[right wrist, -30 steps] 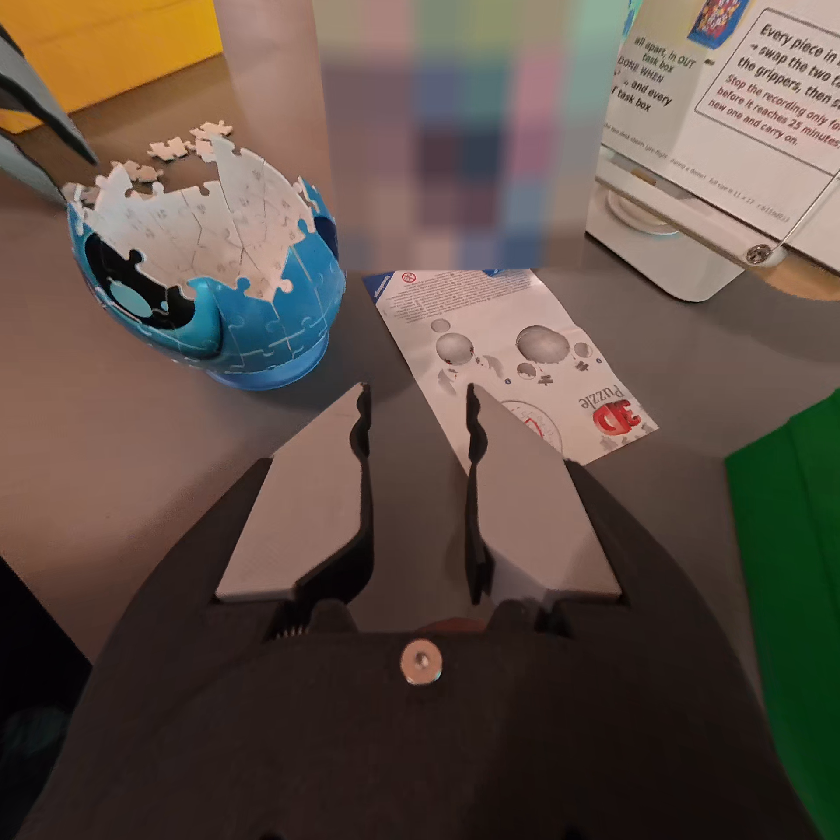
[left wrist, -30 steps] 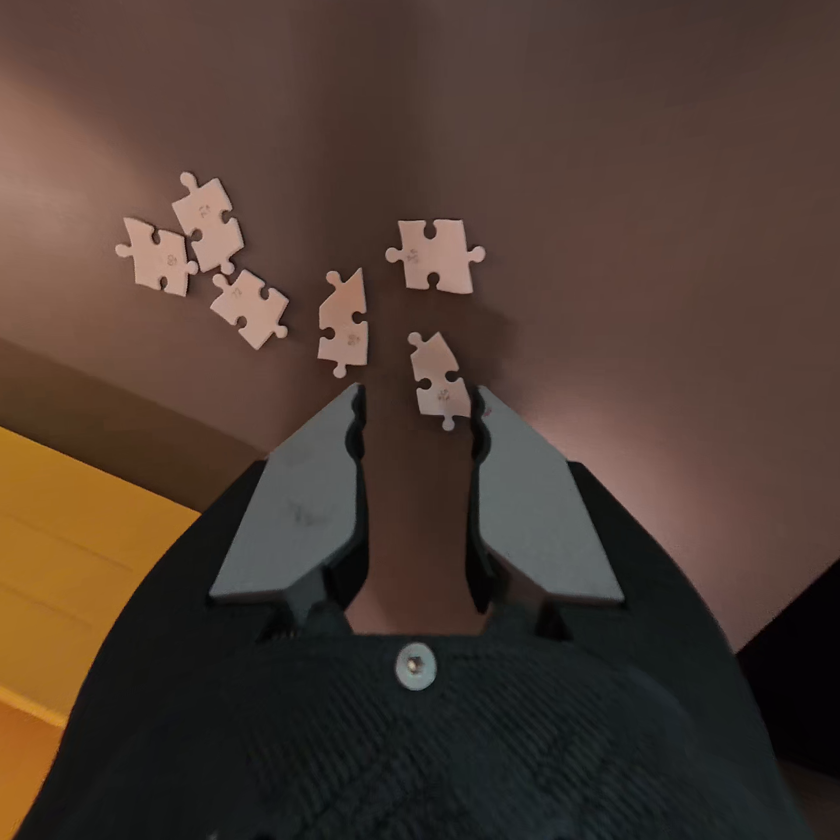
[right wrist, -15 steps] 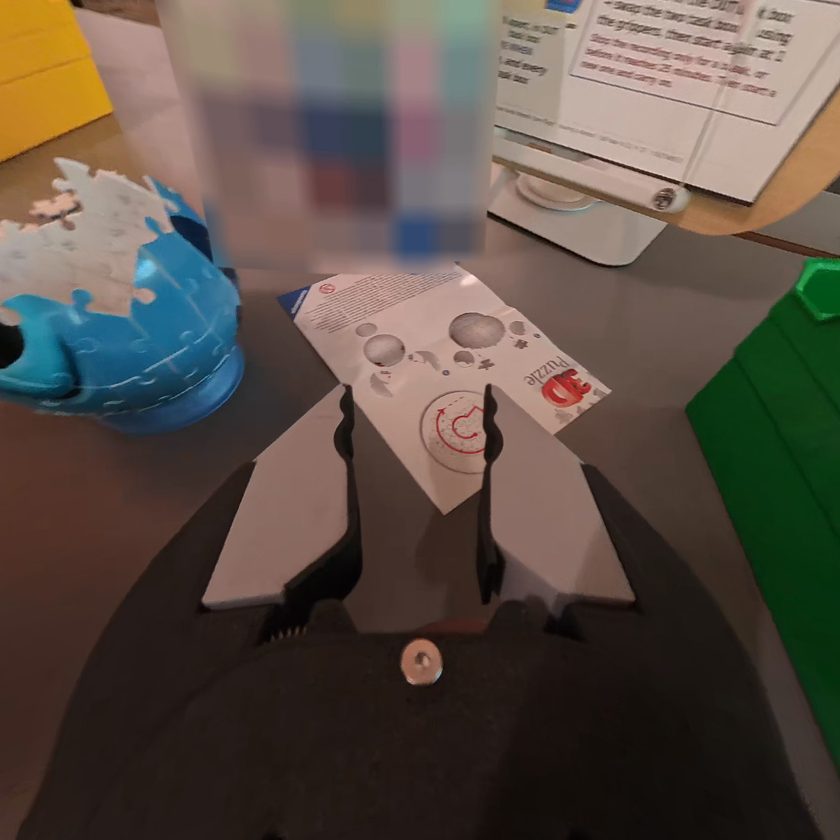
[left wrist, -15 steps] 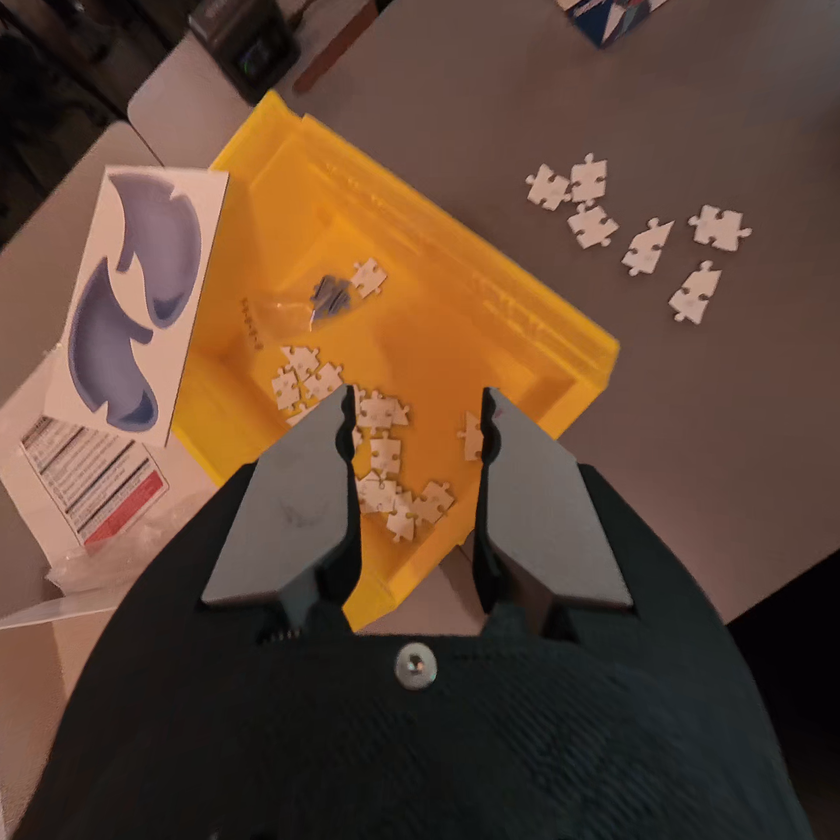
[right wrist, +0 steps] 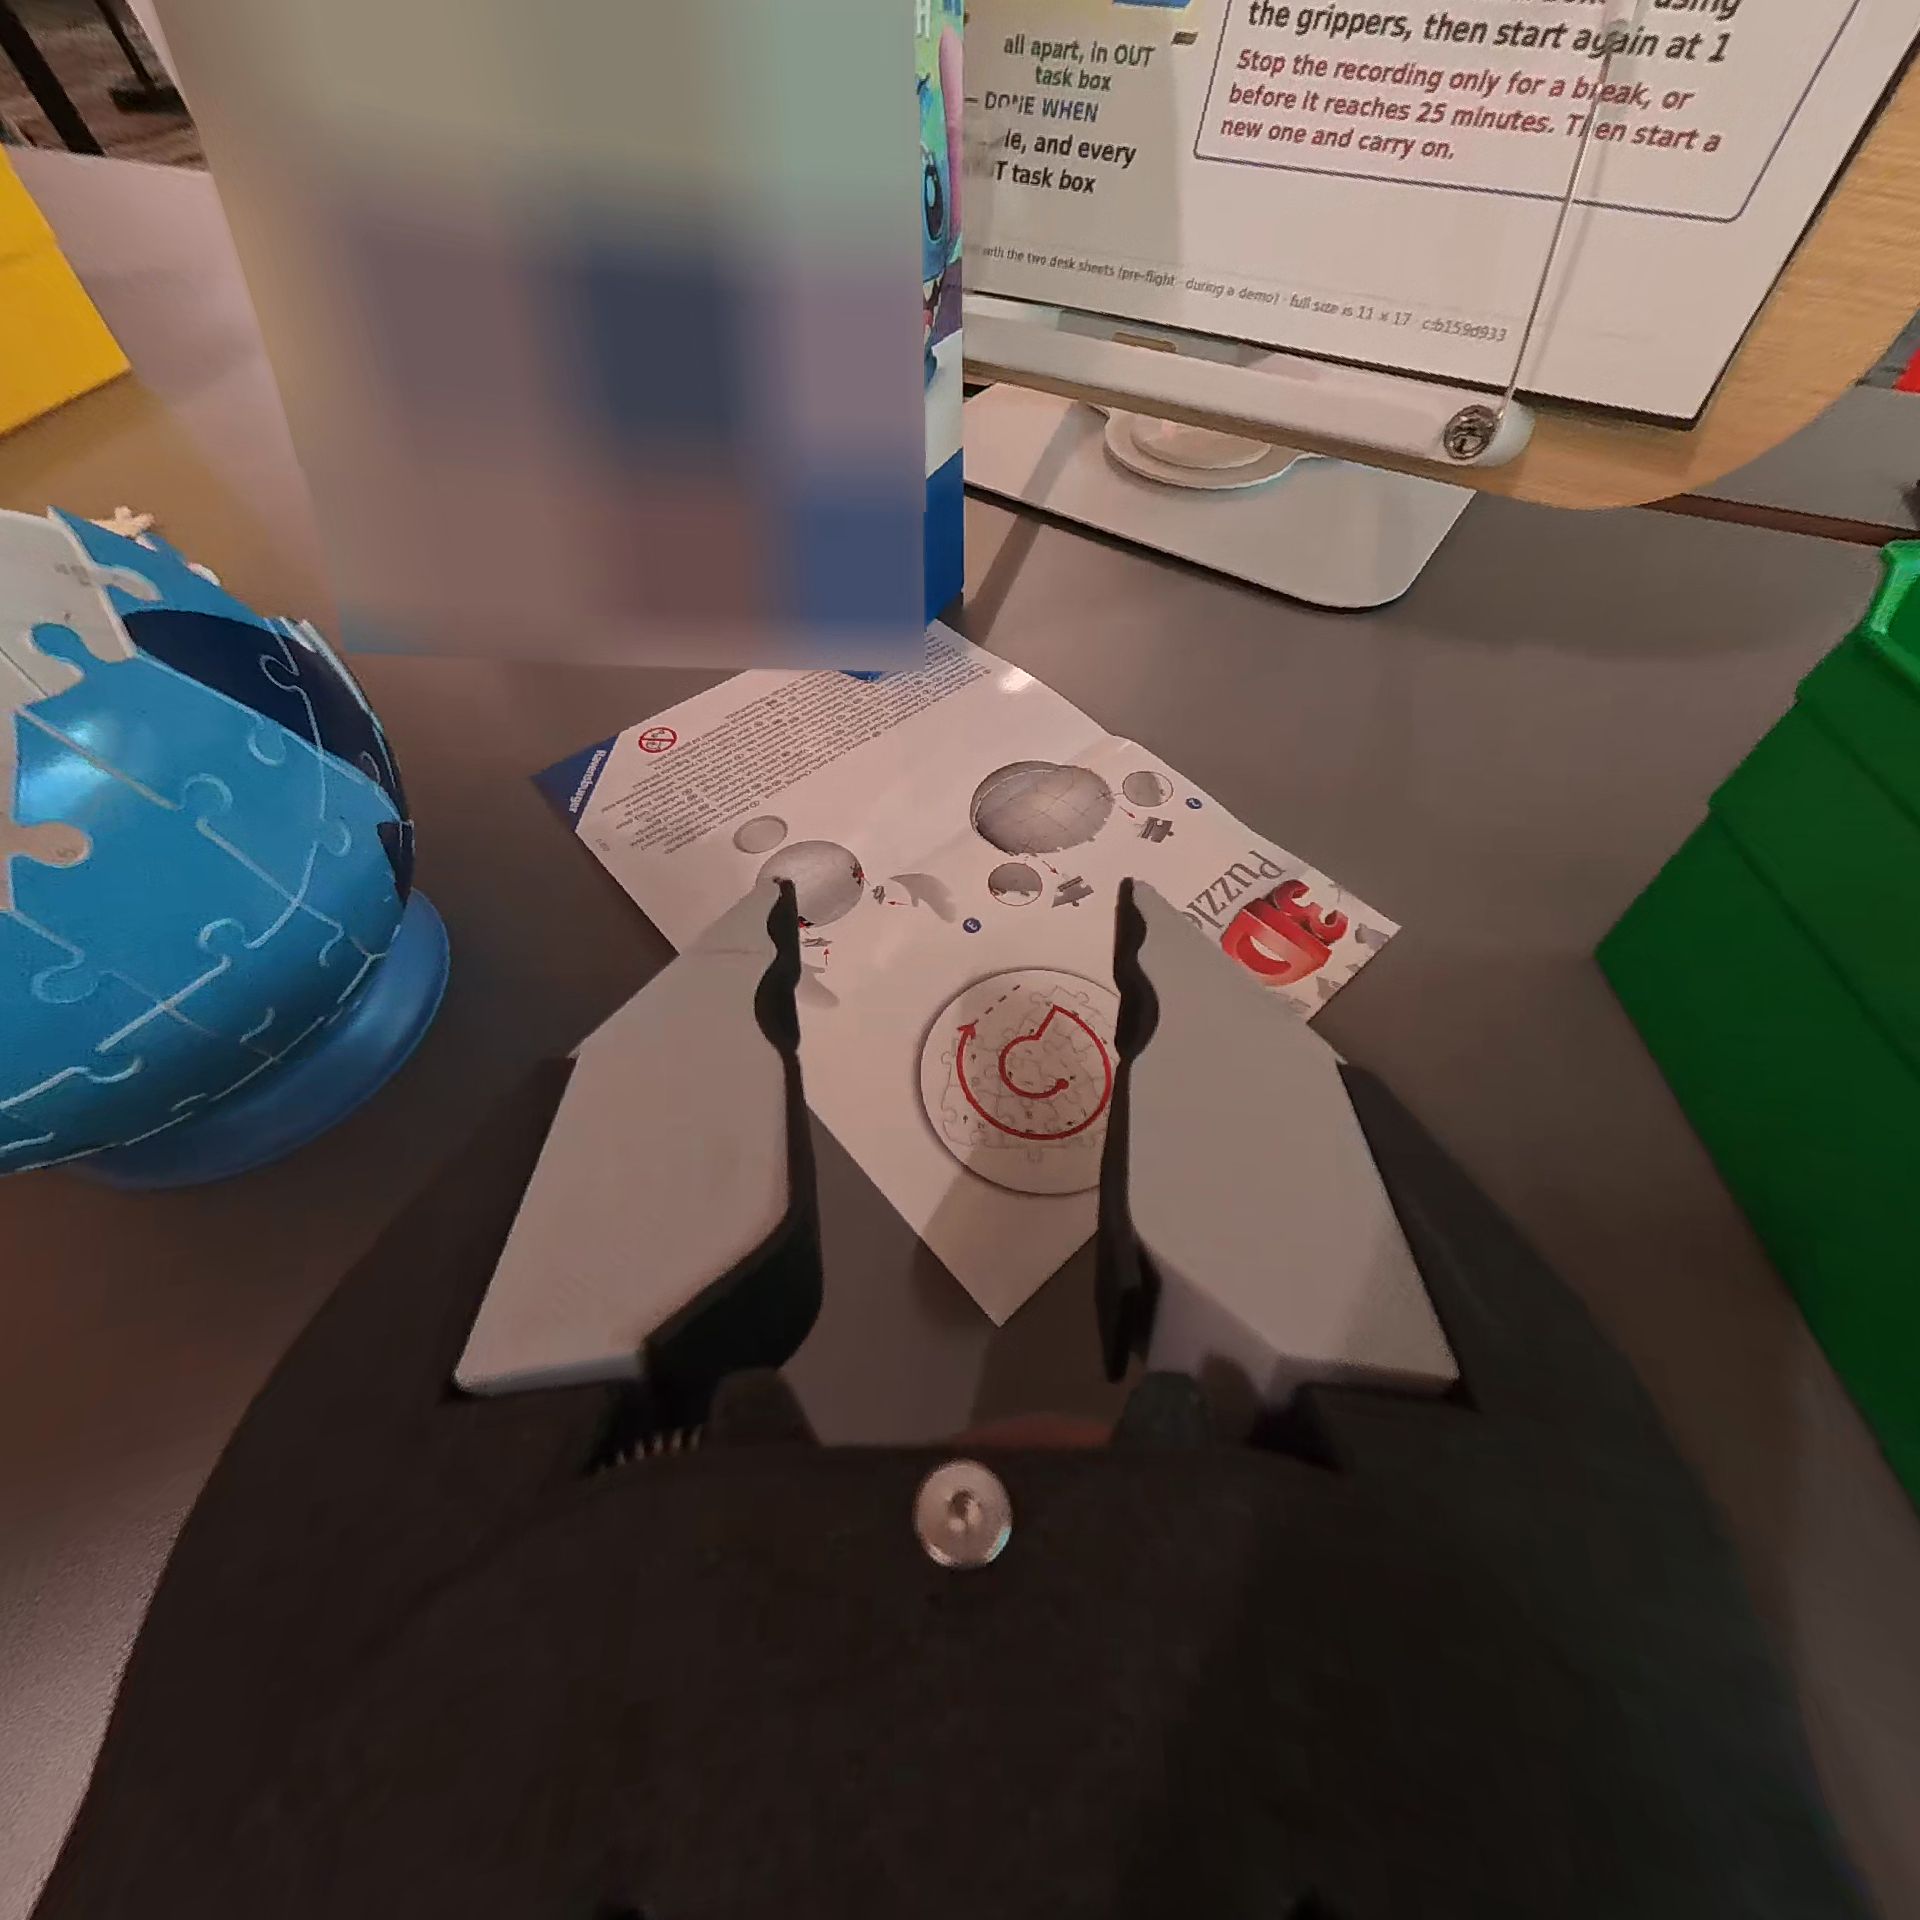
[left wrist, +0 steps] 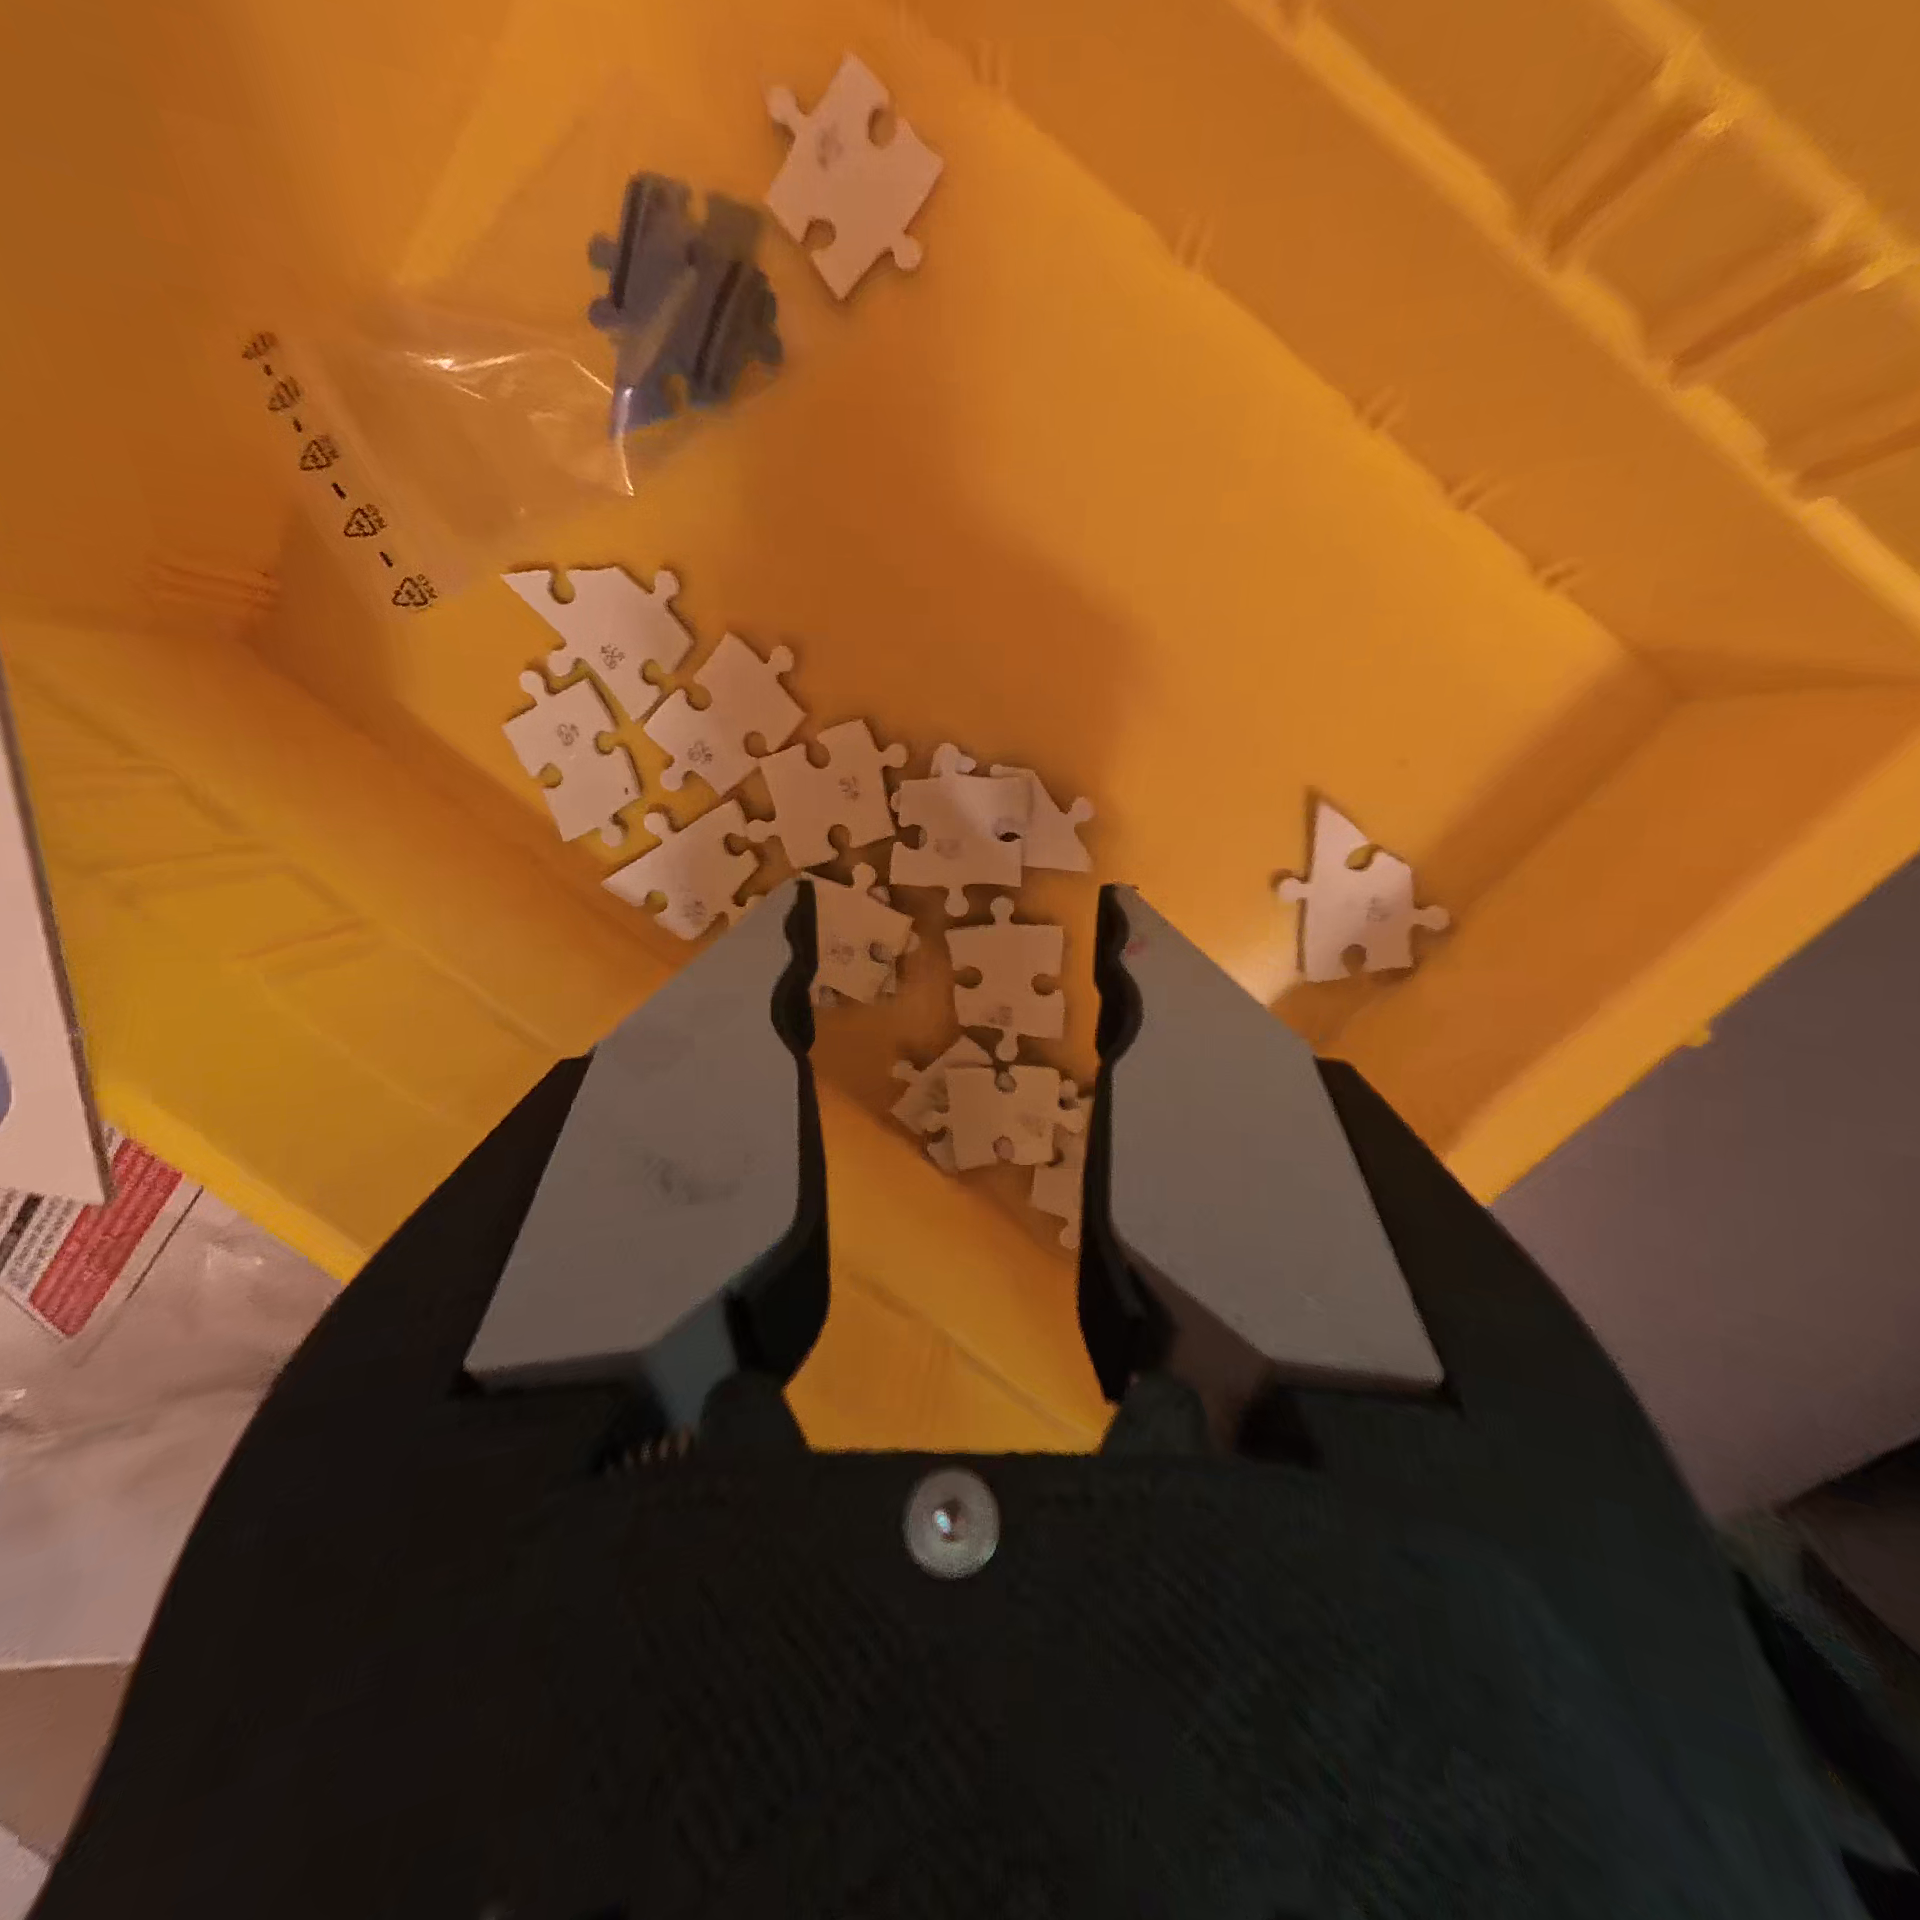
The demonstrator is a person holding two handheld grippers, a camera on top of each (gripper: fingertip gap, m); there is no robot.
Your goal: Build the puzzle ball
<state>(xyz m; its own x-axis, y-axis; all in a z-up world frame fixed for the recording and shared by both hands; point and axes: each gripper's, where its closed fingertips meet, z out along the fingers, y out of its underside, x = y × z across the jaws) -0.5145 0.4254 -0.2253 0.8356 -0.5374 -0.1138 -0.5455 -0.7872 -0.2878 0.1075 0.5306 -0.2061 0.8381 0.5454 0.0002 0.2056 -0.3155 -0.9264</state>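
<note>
In the left wrist view my left gripper [left wrist: 951, 904] is open and empty, low over the inside of a yellow bin [left wrist: 1195, 540]. Several white puzzle pieces [left wrist: 831, 795] lie face down on the bin floor; one piece [left wrist: 1006, 979] lies between my fingertips, apart from them. A single piece [left wrist: 1351, 914] lies to the right, another [left wrist: 854, 177] at the back. In the right wrist view the half-built blue puzzle ball [right wrist: 187, 862] stands on its blue base at the left. My right gripper [right wrist: 954, 894] is open and empty above the instruction leaflet [right wrist: 966, 914].
A clear bag with dark pieces [left wrist: 686, 301] lies at the back of the bin. A green bin [right wrist: 1797, 997] stands at the right, a white stand with a printed sheet [right wrist: 1351, 270] behind. Packaging paper [left wrist: 73, 1226] lies left of the yellow bin. My hands' fingertips stand some 65 cm from each other.
My left gripper swung from the loose pieces on the table to the yellow bin and dropped down into it. My right gripper drifted right, away from the ball, over the leaflet, and opened wider.
</note>
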